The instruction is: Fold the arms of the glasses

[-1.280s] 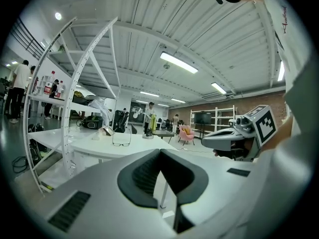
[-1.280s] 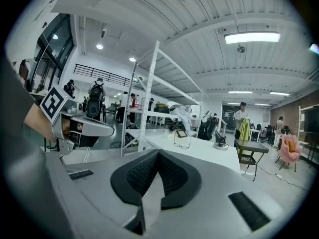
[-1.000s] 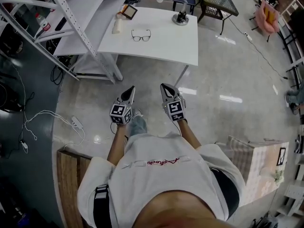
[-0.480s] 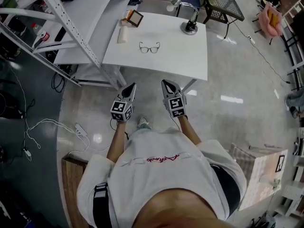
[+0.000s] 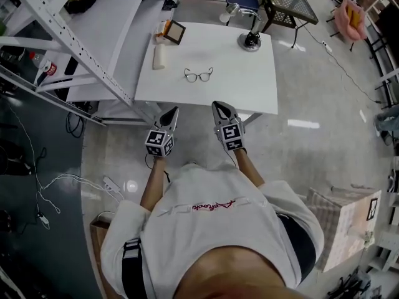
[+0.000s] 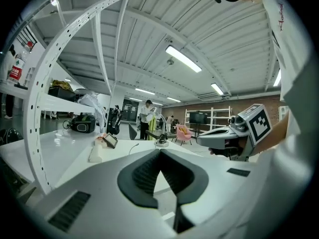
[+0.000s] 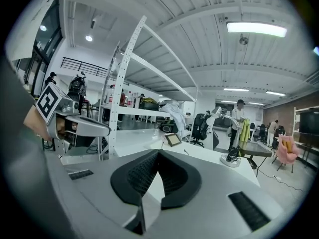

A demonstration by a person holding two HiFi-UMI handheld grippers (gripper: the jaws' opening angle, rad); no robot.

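Left tool point(image 5: 172, 111), right tool point(image 5: 219, 106) nearer smooth white table point(image 5: 249, 83), thin-rimmed glasses point(image 5: 198, 75)

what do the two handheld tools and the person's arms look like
The left tool and right tool are pale grey tapered wedges, lined inside with dark ribbed pads. Each carries a white cube with black square markers near the hand. The person wears a white short-sleeved shirt with red script across it, so the forearms are uncovered.

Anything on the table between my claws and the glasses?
Nothing: in the head view, only bare table separates the left claw and right claw from the glasses.
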